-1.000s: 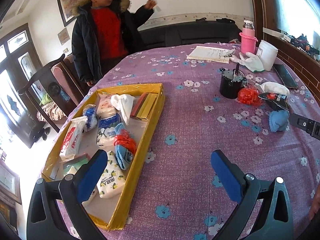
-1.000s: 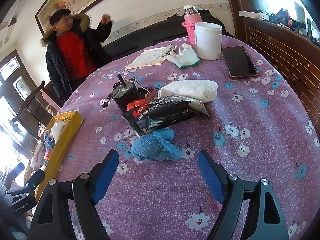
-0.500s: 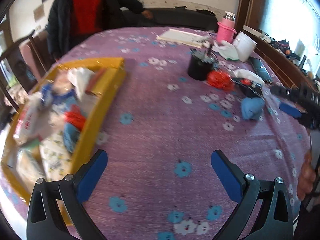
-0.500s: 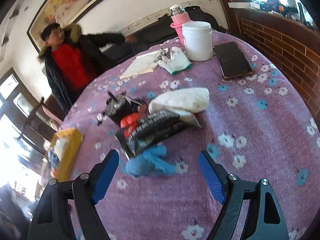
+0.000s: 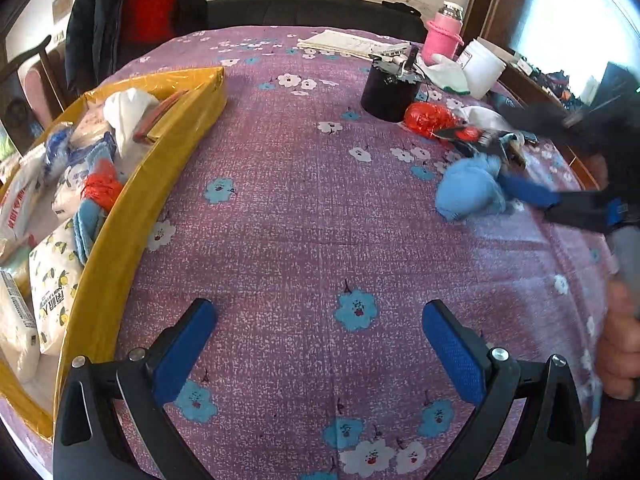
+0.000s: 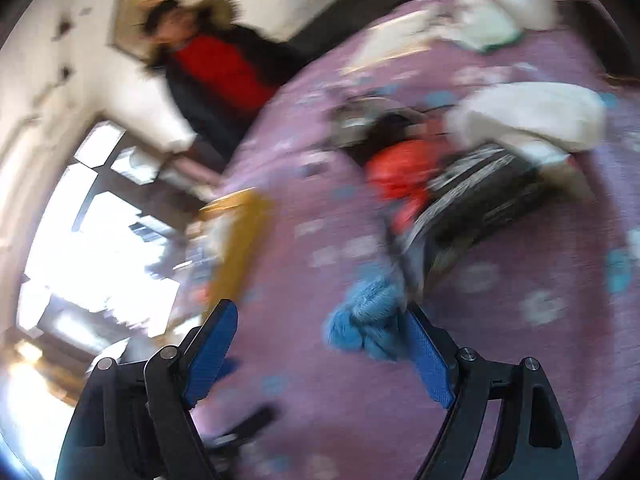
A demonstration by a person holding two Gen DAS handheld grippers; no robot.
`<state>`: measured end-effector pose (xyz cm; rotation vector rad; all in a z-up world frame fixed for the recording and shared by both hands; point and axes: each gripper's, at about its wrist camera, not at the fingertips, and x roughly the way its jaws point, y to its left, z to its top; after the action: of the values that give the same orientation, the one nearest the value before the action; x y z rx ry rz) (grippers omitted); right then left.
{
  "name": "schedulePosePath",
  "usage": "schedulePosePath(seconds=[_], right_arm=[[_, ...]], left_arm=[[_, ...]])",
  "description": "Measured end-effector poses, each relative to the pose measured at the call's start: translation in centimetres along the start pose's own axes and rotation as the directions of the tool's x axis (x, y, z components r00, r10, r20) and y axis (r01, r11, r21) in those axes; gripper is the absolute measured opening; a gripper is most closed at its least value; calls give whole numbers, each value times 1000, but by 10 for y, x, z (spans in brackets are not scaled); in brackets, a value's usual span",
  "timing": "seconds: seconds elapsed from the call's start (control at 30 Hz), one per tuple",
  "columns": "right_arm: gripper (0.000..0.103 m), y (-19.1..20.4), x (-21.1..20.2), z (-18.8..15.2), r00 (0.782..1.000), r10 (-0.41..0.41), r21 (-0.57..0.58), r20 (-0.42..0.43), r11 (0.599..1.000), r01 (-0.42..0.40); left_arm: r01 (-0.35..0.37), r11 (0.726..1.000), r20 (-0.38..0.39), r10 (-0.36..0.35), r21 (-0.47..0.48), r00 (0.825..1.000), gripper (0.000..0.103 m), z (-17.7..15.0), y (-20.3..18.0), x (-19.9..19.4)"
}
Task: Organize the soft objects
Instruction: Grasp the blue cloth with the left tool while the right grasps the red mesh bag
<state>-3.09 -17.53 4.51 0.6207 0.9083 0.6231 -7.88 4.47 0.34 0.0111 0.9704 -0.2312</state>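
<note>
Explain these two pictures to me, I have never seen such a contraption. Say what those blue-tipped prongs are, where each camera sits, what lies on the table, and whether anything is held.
There is no machine here: a person holds a two-finger gripper in each hand, and a wide-angle camera on each one looks forward along its fingers. The sharp picture is from the left gripper; its blue-padded fingers stand open over bare purple flowered tablecloth and hold nothing. The blurred picture is from the right gripper, also open. A blue cloth bundle lies against its right finger, not gripped; the left view shows the same bundle beside that gripper's pad.

To the left sits a yellow tray already holding soft packs and cloths. Farther back are a black cup, a red mesh ball, a pink flask and a white tub. A bystander in a dark coat stands behind the table.
</note>
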Motion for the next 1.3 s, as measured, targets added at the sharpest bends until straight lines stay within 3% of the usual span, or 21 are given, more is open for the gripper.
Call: schedulePosePath(seconds=[0.07, 0.13, 0.17, 0.23, 0.3, 0.4, 0.43, 0.57, 0.7, 0.77, 0.97, 1.0, 1.07, 1.1, 1.3], right_arm=[[87, 9, -18, 2, 997, -45, -51, 60, 998, 48], [87, 8, -37, 7, 978, -153, -61, 144, 985, 163], [87, 4, -44, 9, 960, -214, -47, 180, 973, 225], [87, -8, -58, 14, 904, -350, 8, 244, 933, 359], [87, -26, -68, 19, 854, -442, 77, 274, 895, 439], [87, -57, -78, 27, 828, -485, 168, 281, 875, 455], [87, -64, -80, 29, 825, -490, 191, 282, 871, 452], [87, -82, -72, 32, 834, -468, 223, 293, 881, 417], [87, -96, -72, 30, 856, -419, 234, 302, 903, 359], [87, -96, -78, 28, 853, -409, 237, 324, 908, 346], [88, -92, -80, 26, 849, -405, 234, 338, 910, 341], [89, -92, -79, 26, 850, -404, 234, 338, 911, 340], [89, -93, -80, 25, 849, -407, 234, 336, 909, 344], [89, -93, -80, 24, 848, -409, 237, 337, 909, 344], [89, -95, -80, 24, 844, -424, 241, 329, 902, 359]], left_arm=[[-3, 1000, 2, 3, 3, 1000, 103, -1, -1, 0], [-3, 1000, 4, 3, 1, 1000, 103, -1, 0, 1], [-5, 1000, 4, 5, 3, 1000, 103, -1, 0, 1], [-10, 1000, 1, 10, 10, 1000, 103, 0, -1, 1], [5, 1000, 3, -5, 14, 1000, 103, 1, 0, 0], [122, 992, 16, -121, -38, 993, 101, 3, 7, -9], [150, 988, 33, -149, -46, 988, 100, 7, 7, -14], [104, 994, 123, -107, 34, 987, 100, 35, -10, -33], [88, 987, 114, -104, 138, 988, 100, 55, -44, -20], [68, 973, 121, -97, 222, 988, 100, 62, -70, -5], [46, 952, 77, -73, 302, 994, 100, 72, -117, 47], [43, 948, 77, -71, 314, 995, 96, 71, -121, 49], [62, 943, 54, -85, 328, 995, 54, 69, -126, 50], [66, 943, 36, -83, 327, 996, 41, 69, -126, 50], [123, 958, 72, -147, 261, 987, 40, 63, -96, 10]])
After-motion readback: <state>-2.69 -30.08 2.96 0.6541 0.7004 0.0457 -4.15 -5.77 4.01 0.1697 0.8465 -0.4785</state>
